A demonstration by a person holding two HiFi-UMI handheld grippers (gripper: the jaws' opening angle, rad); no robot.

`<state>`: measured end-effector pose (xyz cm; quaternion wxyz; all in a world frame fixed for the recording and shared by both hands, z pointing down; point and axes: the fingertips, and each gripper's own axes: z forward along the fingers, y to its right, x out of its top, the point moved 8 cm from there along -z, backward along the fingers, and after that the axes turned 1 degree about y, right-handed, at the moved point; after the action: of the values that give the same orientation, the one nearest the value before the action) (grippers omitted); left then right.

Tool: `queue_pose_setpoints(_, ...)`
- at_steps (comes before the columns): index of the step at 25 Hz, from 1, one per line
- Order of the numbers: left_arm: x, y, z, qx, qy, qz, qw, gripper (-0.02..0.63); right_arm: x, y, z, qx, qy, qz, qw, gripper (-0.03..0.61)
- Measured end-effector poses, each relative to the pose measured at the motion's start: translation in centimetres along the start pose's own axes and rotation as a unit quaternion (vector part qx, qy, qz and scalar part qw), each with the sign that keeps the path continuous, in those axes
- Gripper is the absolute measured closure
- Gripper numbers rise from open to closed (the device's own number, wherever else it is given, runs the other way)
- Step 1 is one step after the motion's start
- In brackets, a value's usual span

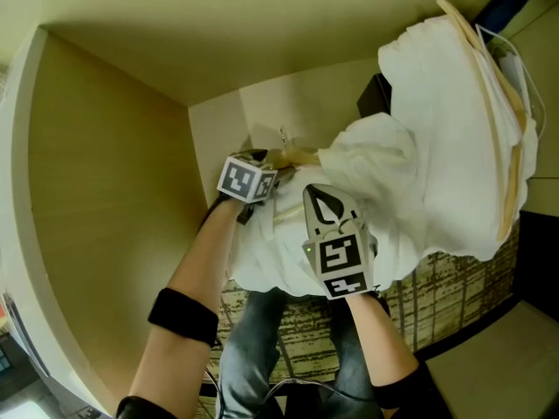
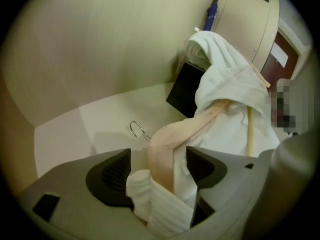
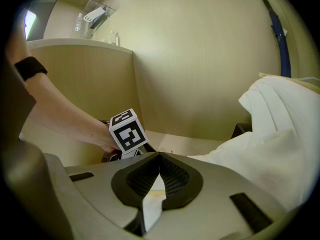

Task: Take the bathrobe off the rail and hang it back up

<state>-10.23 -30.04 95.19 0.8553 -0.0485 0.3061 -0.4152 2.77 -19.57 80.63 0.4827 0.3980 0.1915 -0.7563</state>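
Filling most of the head view, the beige wardrobe recess [image 1: 113, 164] opens in front of the person, and a second white robe [image 1: 445, 120] on its own hanger leans at its right side. Lower and nearer, the bathrobe [image 1: 279, 251] is bunched in front of the person's knees, above the wardrobe's pale base and close to its back corner. No rail shows in any view. Its wooden hanger [image 2: 160, 151] runs up out of the collar. The right hand-held gripper [image 3: 159, 176] has its jaws pressed together on a fold of the white cloth. The left hand-held gripper [image 2: 156, 166] has its jaws spread wide, with the hanger's neck and a roll of collar standing between them, unclamped. Just beyond, the metal hook [image 2: 136, 129] sticks out free, caught on nothing. The taking-off half looks done. What seems left is a firm grip on the hanger, a lift, and setting the hook back over the rail.
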Motion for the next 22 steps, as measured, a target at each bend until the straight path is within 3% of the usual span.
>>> queue_pose_setpoints(4, -0.2, -1.2, 1.4, -0.076, -0.012, -0.022, 0.9968, 0.265, -0.3, 0.1, 0.5, 0.002, 0.004, 0.005, 1.000, 0.554)
queue_pose_setpoints(10, 0.1, -1.3, 2.4, -0.113, -0.022, -0.005, 0.9933, 0.292, -0.9, 0.1, 1.2, -0.001, 0.002, 0.009, 1.000, 0.554)
queue_pose_setpoints(14, -0.1, -0.8, 2.9, -0.109, -0.026, 0.020, 0.9935, 0.401, -1.1, 0.0, 1.6, 0.002, -0.003, 0.008, 1.000, 0.554)
queue_pose_setpoints(22, -0.2, -0.9, 2.7, -0.091, -0.016, 0.029, 0.9953, 0.411, -1.2, 0.0, 2.1, 0.000, -0.009, 0.007, 1.000, 0.554)
